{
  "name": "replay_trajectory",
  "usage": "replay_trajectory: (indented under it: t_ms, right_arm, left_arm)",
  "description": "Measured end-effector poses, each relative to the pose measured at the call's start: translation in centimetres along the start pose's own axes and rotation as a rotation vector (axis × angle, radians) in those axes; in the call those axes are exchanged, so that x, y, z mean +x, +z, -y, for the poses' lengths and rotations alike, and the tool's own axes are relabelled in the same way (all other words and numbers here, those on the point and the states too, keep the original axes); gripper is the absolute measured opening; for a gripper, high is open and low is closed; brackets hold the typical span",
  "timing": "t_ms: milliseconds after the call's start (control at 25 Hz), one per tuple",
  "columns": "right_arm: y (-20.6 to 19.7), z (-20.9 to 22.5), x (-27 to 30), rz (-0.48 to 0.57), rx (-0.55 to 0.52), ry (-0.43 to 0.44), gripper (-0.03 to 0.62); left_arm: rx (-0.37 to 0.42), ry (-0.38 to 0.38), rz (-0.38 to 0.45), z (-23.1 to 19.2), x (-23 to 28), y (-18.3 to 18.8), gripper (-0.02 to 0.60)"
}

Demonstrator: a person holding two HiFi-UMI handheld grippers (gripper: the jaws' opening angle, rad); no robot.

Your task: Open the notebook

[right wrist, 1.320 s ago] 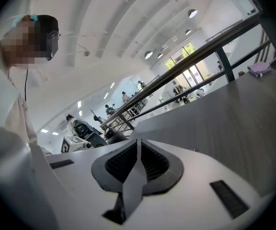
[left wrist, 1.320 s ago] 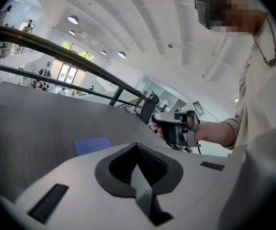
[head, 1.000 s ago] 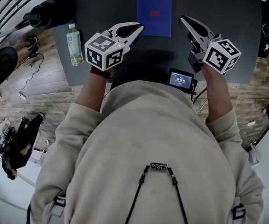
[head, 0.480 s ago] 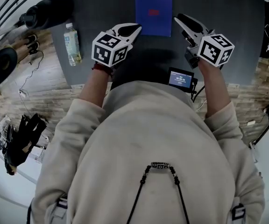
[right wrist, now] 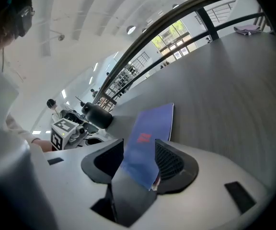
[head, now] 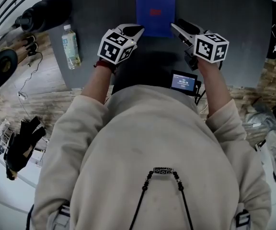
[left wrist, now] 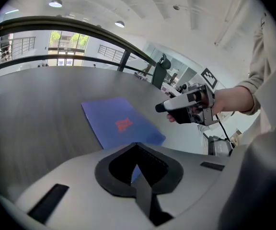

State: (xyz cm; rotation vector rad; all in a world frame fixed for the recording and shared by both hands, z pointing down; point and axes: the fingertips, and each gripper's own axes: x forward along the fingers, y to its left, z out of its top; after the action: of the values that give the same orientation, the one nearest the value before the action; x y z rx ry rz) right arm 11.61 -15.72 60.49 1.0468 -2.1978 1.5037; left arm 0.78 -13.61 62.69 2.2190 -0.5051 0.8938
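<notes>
**Blue notebook lying closed while two hand-held grippers are reaching its near edge**

Blue and flat, the notebook [head: 155, 11] is lying shut on a dark grey table [head: 224, 13], directly ahead of the person, with its smooth matte cover facing up and a small red mark sitting near the middle. The cover is thin and rectangular, with crisp corners, and no page is showing.

The left gripper [head: 138, 29] is hovering just beside the notebook's near left corner, its pale, rounded jaws meeting at the tips and holding nothing. The right gripper [head: 176, 28] is pointing at the near right corner. Its jaws have just been opening and are standing apart, with ribbed dark pads facing inward. The notebook's corner is showing in the gap between them, but the pads are not pressing on it.

Judging by this, the opening itself is not yet starting: the cover is waiting to be caught at an edge and swung over.

A clear plastic bottle [head: 69, 46] is lying well off to the left
</notes>
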Motion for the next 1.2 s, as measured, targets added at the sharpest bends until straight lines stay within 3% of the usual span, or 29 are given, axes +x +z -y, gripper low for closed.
replay_trajectory:
  t_ms: [560,1200]
  right_arm:
    - [-2.2,2.3,2.4,-0.083,0.012,-0.068,0.281]
    - [-2.4,1.8,3.2,-0.103,0.080,0.008,0.290]
  left_arm:
    - [0.099,0.063,-0.177,-0.6,2.1,-2.7,0.005]
    - [0.115,0.020,-0.251,-0.5,2.8,-3.7,0.005]
